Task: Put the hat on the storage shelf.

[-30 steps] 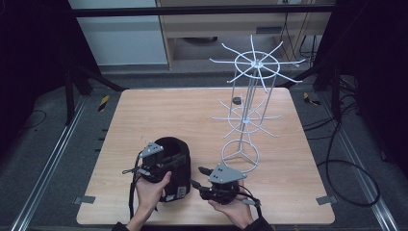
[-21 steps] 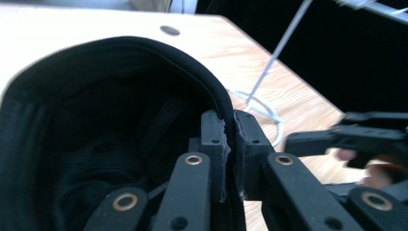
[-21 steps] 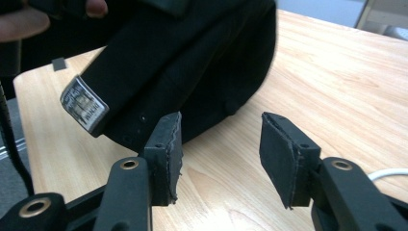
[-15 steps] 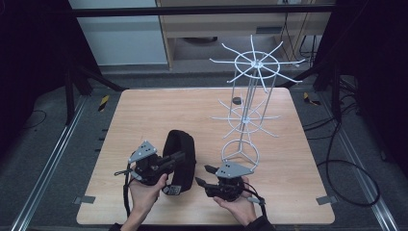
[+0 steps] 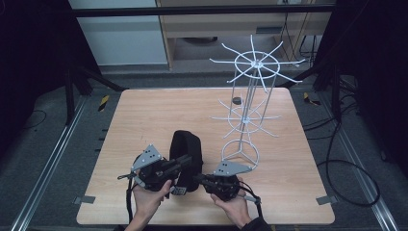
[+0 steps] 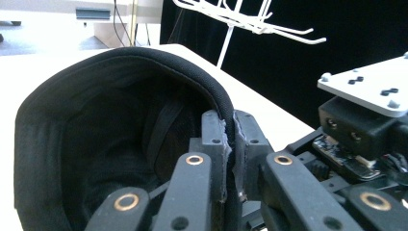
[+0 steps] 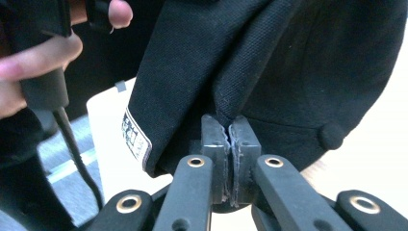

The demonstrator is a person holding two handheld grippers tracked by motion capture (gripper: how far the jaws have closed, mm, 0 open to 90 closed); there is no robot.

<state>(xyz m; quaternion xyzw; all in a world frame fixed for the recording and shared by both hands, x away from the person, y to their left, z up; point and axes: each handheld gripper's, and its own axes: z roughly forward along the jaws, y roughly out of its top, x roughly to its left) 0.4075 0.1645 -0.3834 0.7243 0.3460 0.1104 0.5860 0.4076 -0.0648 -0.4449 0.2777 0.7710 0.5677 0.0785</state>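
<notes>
I see a black cap (image 5: 185,156) on the near middle of the wooden bench (image 5: 144,115), held between my two grippers. The left gripper (image 5: 179,162) reaches in from the near left with its jaws pressed together on the cap's edge; in the left gripper view the padded rim of the cap (image 6: 144,72) runs down between the two jaws of the left gripper (image 6: 230,144), and the cap's hollow inside faces the camera, with a dark strap visible within. The right gripper (image 5: 201,178) comes in from the near right, low against the cap's near side; in the right gripper view the jaws of the right gripper (image 7: 230,139) are closed on a fold of the cap's black fabric (image 7: 269,72), with the round top button (image 7: 331,135) to the right and a white label (image 7: 135,139) at the cloth's lower left edge. My left hand (image 7: 33,57) and its trailing cable show at the left of that view. A white wire rack (image 5: 250,96) with radiating arms stands upright on the right half of the bench, its ring base (image 5: 239,153) just beside the right gripper's grey plate (image 5: 231,167). A small dark round object (image 5: 236,100) lies on the bench behind the rack.
</notes>
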